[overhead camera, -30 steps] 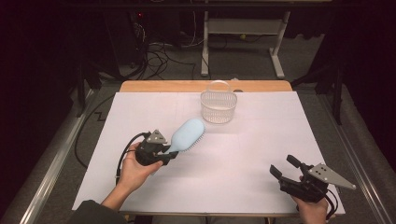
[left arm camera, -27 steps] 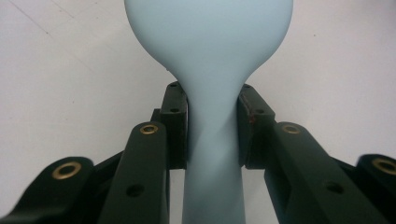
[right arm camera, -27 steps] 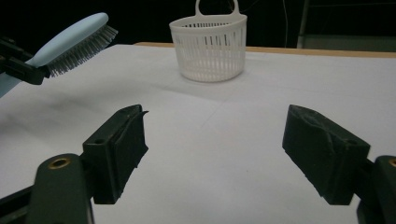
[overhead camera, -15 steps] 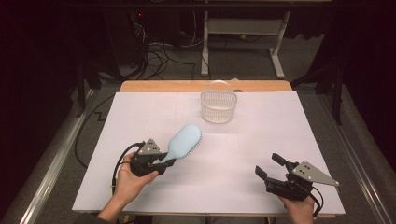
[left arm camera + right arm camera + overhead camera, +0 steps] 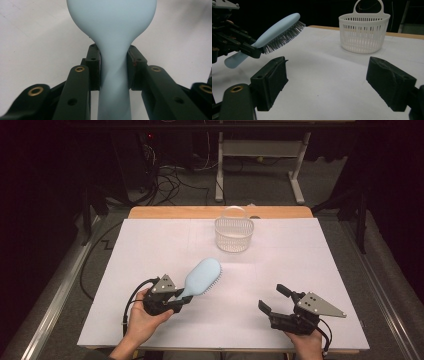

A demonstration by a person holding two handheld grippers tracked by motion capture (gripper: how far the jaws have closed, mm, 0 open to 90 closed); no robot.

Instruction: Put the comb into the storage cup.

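Note:
A pale blue hairbrush (image 5: 202, 276) is held off the white table sheet, bristles down, head pointing toward the far right. My left gripper (image 5: 182, 297) is shut on its handle. In the left gripper view both pads press the narrow neck of the hairbrush (image 5: 112, 30). My right gripper (image 5: 273, 297) sits near the front right edge with its jaws wide apart. They have just been opening further, and nothing is between them (image 5: 327, 75). From there the hairbrush (image 5: 277, 28) is at the upper left, tilted upward.
A white plastic basket (image 5: 234, 235) with a loop handle stands upright at the back middle of the white sheet (image 5: 310, 260); it is also in the right gripper view (image 5: 364, 32). A wooden table edge (image 5: 200, 212) runs behind it. Cables and a metal stand lie on the dark floor beyond.
The left hand has drawn the brush back toward the near edge. The right hand has shifted left toward the middle, and its jaws stand wider apart.

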